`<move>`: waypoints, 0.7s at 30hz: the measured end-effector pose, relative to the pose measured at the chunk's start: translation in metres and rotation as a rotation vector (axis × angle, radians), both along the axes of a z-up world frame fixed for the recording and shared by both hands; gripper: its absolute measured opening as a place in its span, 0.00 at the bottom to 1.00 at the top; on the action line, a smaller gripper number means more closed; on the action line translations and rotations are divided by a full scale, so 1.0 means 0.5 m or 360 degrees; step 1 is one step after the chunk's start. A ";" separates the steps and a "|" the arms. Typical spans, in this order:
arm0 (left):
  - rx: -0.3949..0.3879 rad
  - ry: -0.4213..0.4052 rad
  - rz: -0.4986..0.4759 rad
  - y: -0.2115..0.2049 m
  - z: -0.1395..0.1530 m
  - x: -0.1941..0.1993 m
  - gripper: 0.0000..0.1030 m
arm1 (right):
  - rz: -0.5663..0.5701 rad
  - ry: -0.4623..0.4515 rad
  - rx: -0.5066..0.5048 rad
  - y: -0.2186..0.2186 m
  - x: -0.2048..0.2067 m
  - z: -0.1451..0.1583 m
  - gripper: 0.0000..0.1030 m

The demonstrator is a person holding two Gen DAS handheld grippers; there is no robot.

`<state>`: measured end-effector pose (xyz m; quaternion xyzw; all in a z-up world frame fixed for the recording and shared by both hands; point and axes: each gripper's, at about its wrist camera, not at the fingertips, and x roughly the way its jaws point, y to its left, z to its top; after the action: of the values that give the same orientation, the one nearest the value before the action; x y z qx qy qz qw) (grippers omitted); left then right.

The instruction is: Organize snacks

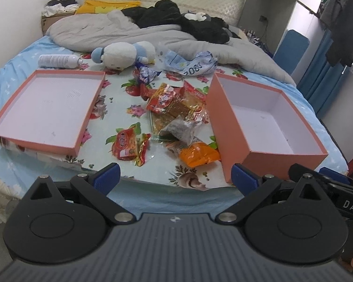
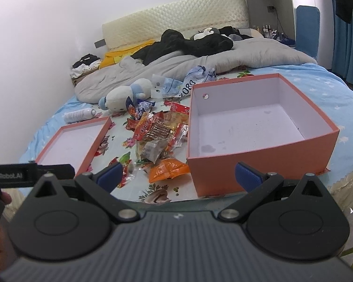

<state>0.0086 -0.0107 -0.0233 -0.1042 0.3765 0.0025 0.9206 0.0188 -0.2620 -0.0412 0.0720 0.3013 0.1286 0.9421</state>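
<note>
A pile of snack packets (image 1: 174, 108) lies on a floral cloth on the bed, between a shallow orange box lid (image 1: 47, 108) on the left and a deep orange box (image 1: 270, 122) on the right. An orange packet (image 1: 198, 156) and a red packet (image 1: 124, 144) lie nearest me. The pile (image 2: 157, 131), the lid (image 2: 75, 143) and the empty box (image 2: 258, 127) show in the right wrist view too. My left gripper (image 1: 175, 176) is open and empty, back from the pile. My right gripper (image 2: 177, 176) is open and empty before the box's near corner.
A plush toy (image 1: 122, 55), a white bottle (image 1: 58, 60) and crumpled bags (image 1: 193, 63) lie behind the snacks. A grey duvet (image 1: 129, 33) and black clothes (image 1: 176, 16) cover the far bed. The bed's front edge is just below the grippers.
</note>
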 end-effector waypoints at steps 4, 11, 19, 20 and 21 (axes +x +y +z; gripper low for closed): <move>-0.0020 0.0014 0.0029 0.003 -0.008 0.001 0.99 | -0.0004 0.0004 -0.0041 0.011 0.002 -0.004 1.00; -0.0016 0.0003 0.0049 0.006 -0.012 0.006 0.99 | 0.0000 0.0016 -0.0056 0.017 0.003 -0.018 1.00; -0.0040 0.0008 0.0072 0.035 -0.049 0.023 0.99 | 0.0088 -0.0002 -0.0071 0.044 0.023 -0.039 1.00; -0.0042 0.0005 0.0073 0.041 -0.054 0.027 0.99 | 0.0101 -0.0005 -0.0074 0.049 0.026 -0.042 1.00; -0.0032 0.0005 0.0063 0.046 -0.058 0.032 0.99 | 0.0118 -0.0011 -0.0079 0.054 0.030 -0.045 1.00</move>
<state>0.0244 0.0124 -0.0522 -0.1209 0.3757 0.0170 0.9187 0.0336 -0.2348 -0.0634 0.0371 0.3035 0.1562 0.9392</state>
